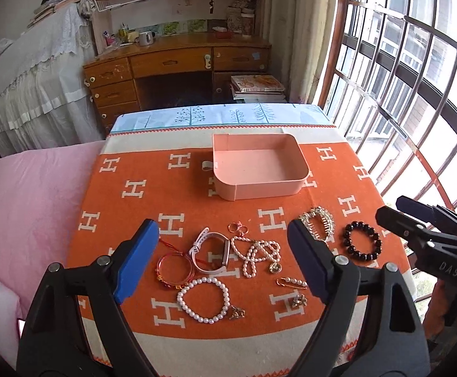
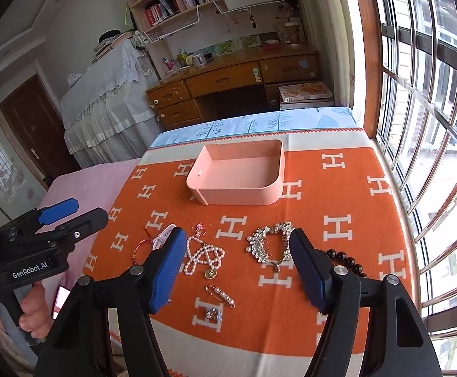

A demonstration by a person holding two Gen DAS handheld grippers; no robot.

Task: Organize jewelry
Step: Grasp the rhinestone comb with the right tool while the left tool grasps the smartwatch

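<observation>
Right wrist view: the right gripper (image 2: 238, 267) hangs with fingers apart and empty, the tiara (image 2: 271, 245) just ahead between them. The tray (image 2: 277, 172) waits farther ahead. The left gripper (image 1: 222, 264), also apart, hovers over the pearls (image 1: 258, 256).

Open right tongs (image 2: 238, 267) hover above pearl necklace (image 2: 204, 256) and rhinestone comb (image 2: 269, 242).

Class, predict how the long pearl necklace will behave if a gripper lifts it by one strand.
The pearl necklace lies in loose loops, so it will probably hang limp. Its round beads look smooth, perhaps slippery. The pendant may swing.
</observation>
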